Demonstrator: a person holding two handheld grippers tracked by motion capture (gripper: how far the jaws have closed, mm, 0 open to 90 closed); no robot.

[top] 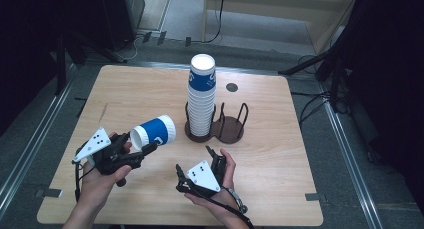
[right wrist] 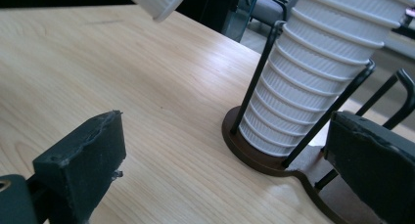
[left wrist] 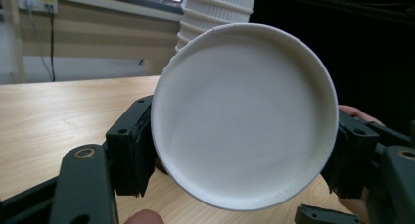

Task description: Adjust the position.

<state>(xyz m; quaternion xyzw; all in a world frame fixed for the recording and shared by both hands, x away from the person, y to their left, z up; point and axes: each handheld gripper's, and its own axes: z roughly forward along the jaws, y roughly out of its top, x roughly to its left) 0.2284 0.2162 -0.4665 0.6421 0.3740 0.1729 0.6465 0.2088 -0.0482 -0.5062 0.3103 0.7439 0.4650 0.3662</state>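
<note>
The left gripper (top: 141, 154), at the lower left of the high view, is clenched on a single paper cup (top: 153, 132), its jaws pressing the cup's narrow white base from either side. The cup lies tipped sideways above the table (top: 150, 89), blue band and open mouth pointing toward frame centre. White lettering marks the blue band but is too small to read. In the left gripper view the cup's round white bottom (left wrist: 244, 116) faces the camera between both black jaws.

The right gripper (top: 197, 161), lower centre of the high view, is released: its jaws stand wide apart with nothing between them, hovering near the holder.

Just above it stands one tall stack of cups (top: 202, 96), ribbed white sides with a blue-banded cup on top, seated in the left ring of a dark two-ring wire holder (top: 227, 129). The right ring is vacant. In the right gripper view the stack (right wrist: 318, 72) rises at upper right.

Bare wood stretches left and right to the table's edges. One dark round grommet (top: 231, 87) sits behind the stack.
</note>
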